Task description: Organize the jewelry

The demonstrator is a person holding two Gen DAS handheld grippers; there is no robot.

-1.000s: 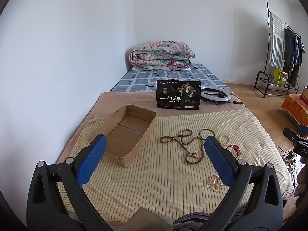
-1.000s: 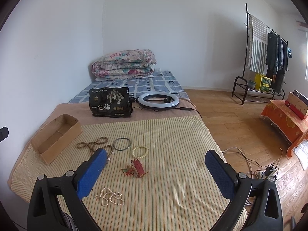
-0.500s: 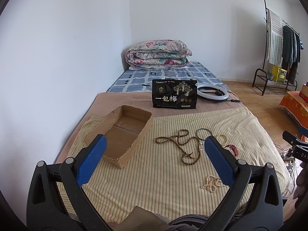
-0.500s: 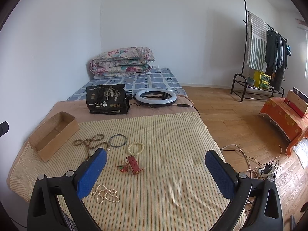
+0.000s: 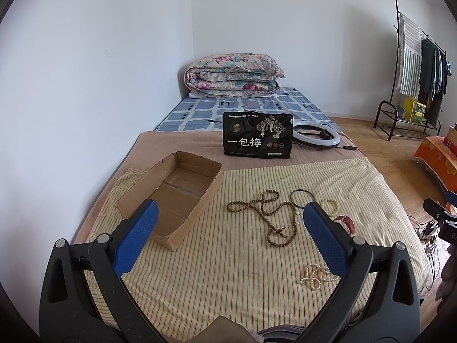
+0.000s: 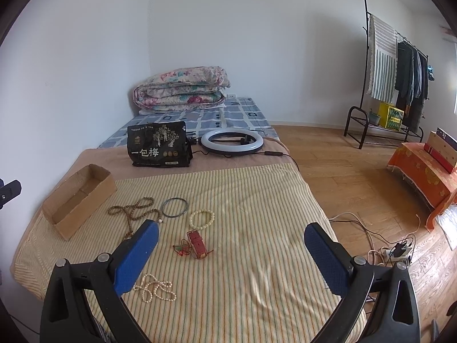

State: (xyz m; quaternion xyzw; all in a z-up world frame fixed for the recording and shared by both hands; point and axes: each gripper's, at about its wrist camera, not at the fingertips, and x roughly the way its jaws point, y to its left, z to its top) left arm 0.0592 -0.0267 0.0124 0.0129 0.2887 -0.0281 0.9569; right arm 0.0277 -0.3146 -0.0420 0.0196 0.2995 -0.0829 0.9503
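An open cardboard box [image 5: 171, 197] [image 6: 77, 200] lies on the striped blanket [image 5: 228, 271] at the left. Jewelry lies to its right: a long brown bead necklace [image 5: 268, 217] [image 6: 131, 211], a dark bangle [image 5: 301, 197] [image 6: 174, 207], a cream bead bracelet [image 6: 202, 219], a red charm with cords [image 6: 195, 243] and a pearl strand [image 5: 314, 275] [image 6: 155, 287]. My left gripper [image 5: 228, 237] is open and empty, held above the blanket's near edge. My right gripper [image 6: 231, 251] is open and empty, also above the near edge.
A black snack bag [image 5: 258, 134] and a ring light [image 6: 232, 140] with its cable lie behind the blanket. A folded floral quilt [image 5: 232, 75] sits by the wall. A clothes rack [image 6: 397, 65], orange-covered stand [image 6: 422, 171] and power strip [image 6: 397, 251] stand on the floor at right.
Both grippers have drawn back slightly and shifted; the box and jewelry sit a little farther off in both views. Both stay open and empty. Nothing on the bed has moved.
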